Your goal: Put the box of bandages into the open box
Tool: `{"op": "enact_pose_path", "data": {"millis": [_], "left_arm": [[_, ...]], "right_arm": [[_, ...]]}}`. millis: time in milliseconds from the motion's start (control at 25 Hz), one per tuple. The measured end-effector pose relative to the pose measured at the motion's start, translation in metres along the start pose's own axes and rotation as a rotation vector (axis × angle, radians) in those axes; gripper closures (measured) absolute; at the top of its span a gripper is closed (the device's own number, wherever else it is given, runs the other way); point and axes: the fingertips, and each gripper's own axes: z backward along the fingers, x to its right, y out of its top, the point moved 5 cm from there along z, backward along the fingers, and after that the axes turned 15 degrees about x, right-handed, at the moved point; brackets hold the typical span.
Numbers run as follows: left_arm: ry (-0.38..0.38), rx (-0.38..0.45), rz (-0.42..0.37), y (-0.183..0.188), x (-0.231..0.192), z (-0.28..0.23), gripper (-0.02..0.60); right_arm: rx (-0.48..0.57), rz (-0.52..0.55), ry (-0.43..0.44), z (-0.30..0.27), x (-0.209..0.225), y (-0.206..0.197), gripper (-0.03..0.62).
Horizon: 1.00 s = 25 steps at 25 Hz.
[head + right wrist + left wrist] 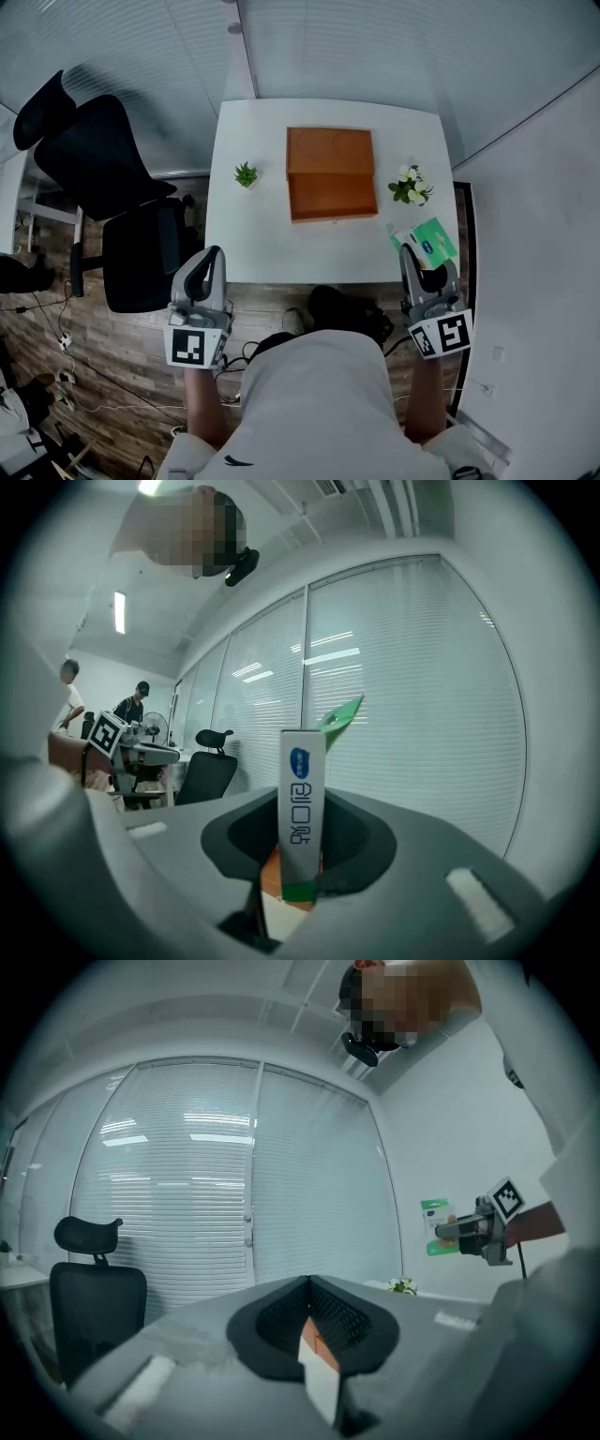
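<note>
The box of bandages (429, 240) is being pinched by the right gripper (418, 255) over the table's (253, 234) near right corner, the open box (330, 173) lying ahead-left at mid-table, while the left gripper (208, 267) is being held pressed together, empty.

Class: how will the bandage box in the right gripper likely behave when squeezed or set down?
The bandage box looks like thin card with a loose flap: probably light and crushable. The right gripper holds it across its thin side without buckling, so fairly stiff. Set on that narrow edge, it would likely tip.
</note>
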Motion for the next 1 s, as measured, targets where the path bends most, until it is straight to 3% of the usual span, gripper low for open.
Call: {"op": "enact_pose_path", "data": {"millis": [440,560,680,1000], "left_arm": [[0.083,-0.011,0.015,-0.009,-0.012,-0.039,0.575],[0.083,-0.023,0.026,-0.013,-0.013,-0.043,0.575],[0.084,-0.031,0.034,-0.015,-0.016,-0.044,0.575],[0.102,-0.042,0.027,-0.018,-0.021,-0.039,0.575]], "right_arm": [[-0.042,0.035,0.092,-0.065,0.041,-0.023,0.503],[-0.083,0.095,0.102,-0.077,0.046,-0.037,0.503],[-0.192,0.268,0.103,-0.092,0.049,-0.059,0.503],[-0.373,0.922,0.148,-0.125,0.037,-0.115,0.503]]}}
